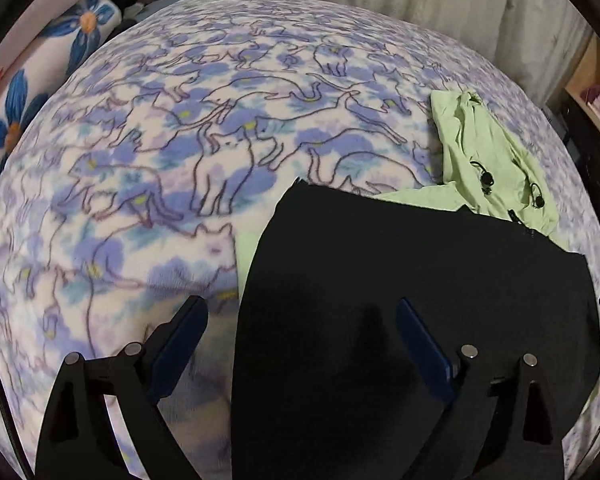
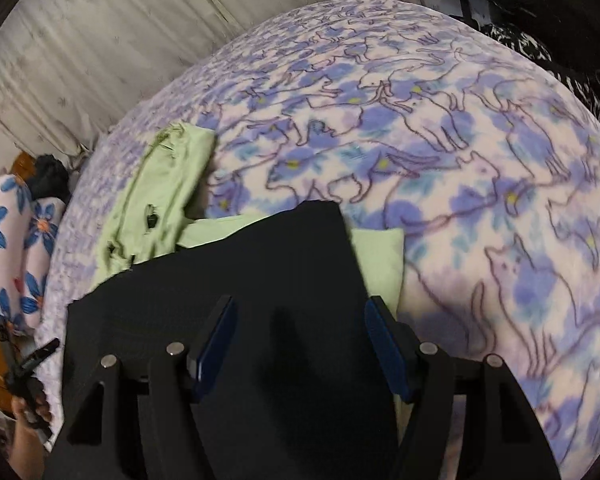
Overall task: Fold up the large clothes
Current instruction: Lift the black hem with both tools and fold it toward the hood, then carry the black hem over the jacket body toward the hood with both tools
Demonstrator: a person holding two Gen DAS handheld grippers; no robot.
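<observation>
Both grippers empty: left gripper [image 1: 300, 316] wide, right gripper [image 2: 298, 316] half open; pinch black garment [image 1: 400, 300] corners evenly on bed [image 1: 140, 160].

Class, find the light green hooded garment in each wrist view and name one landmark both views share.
Left wrist: green garment lies right of centre, beyond the black board.
Right wrist: green garment lies left of centre, beyond the board.
Shared landmark: cat-print blanket.

Our left gripper [image 1: 302, 314] and right gripper [image 2: 300, 312] are matte black frames with silver pins and dark blue pads [image 2: 216, 348].
</observation>
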